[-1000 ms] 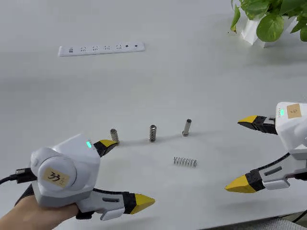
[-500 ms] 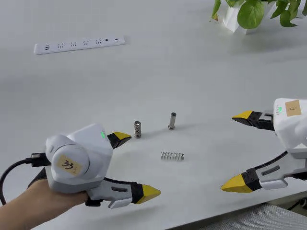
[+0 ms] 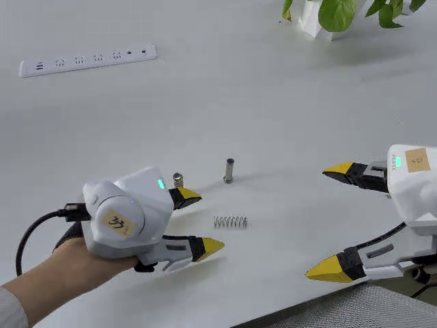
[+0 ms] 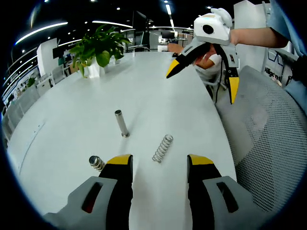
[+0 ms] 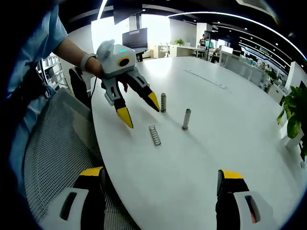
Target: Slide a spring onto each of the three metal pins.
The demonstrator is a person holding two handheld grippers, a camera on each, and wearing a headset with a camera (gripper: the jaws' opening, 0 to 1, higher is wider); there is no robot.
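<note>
Bare tabletop (image 3: 287, 205) lies open right of the loose spring (image 3: 230, 221); behind it stands a bare pin (image 3: 229, 171), the left gripper (image 3: 205, 221) just left.

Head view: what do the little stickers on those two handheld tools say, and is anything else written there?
"33", handwritten, as best I can tell: tan sticker on the left gripper.
Scrawl too small to read: tan label on the right gripper.
Nothing legible: the power strip.

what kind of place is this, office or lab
Most likely an open-plan office: a long white table with a power strip and potted plant, a mesh chair, and a monitor in the background.
</note>
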